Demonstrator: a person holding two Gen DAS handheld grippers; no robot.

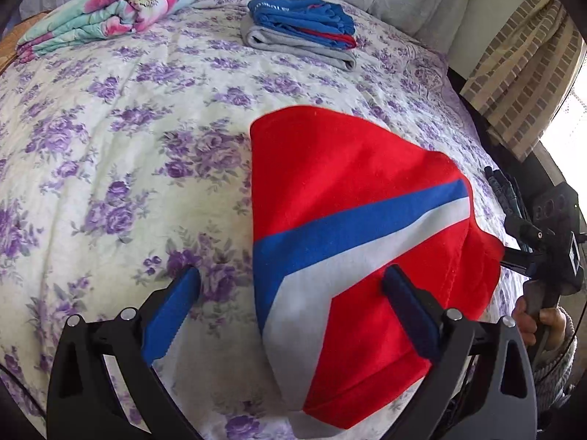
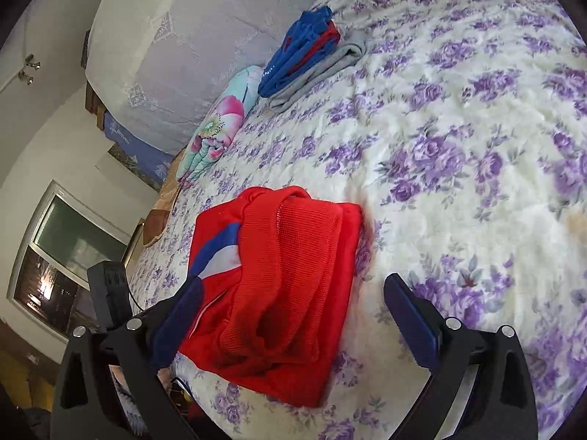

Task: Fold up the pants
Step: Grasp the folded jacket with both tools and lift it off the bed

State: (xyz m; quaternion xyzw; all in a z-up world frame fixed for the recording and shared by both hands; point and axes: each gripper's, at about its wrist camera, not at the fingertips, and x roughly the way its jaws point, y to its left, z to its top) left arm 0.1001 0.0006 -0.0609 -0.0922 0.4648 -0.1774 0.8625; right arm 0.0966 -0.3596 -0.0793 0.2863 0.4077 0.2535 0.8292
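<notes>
Broadly, the bed [image 1: 110, 139], spread with a white cover printed in purple flowers, fills both views, and nearly everything on it points to a fold that is close to finished. At its far side lies a rolled floral quilt [image 1: 110, 7] against the headboard, and near it a neat stack of folded clothes [image 1: 301, 31], blue on top, a red edge showing, grey beneath; these look like garments already dealt with. Nearer the edge lie the red pants [image 1: 348, 220], crossed by a blue and a white stripe, lying flat on the cover as a compact bundle, with the ribbed red waistband or cuff turned over on top in the right wrist view. Judging by that squared shape, the main folds seem done; what appears left is perhaps a last tidy or a carry to the stack, though I cannot tell whether another fold is meant. The left gripper [image 1: 293, 278] hangs over the bundle's near end with its fingers spread wide, one over bare cover and one above the red cloth, pinching nothing. The right gripper [image 2: 293, 289] likewise has its fingers apart, straddling the bundle's end, and grips nothing.
</notes>
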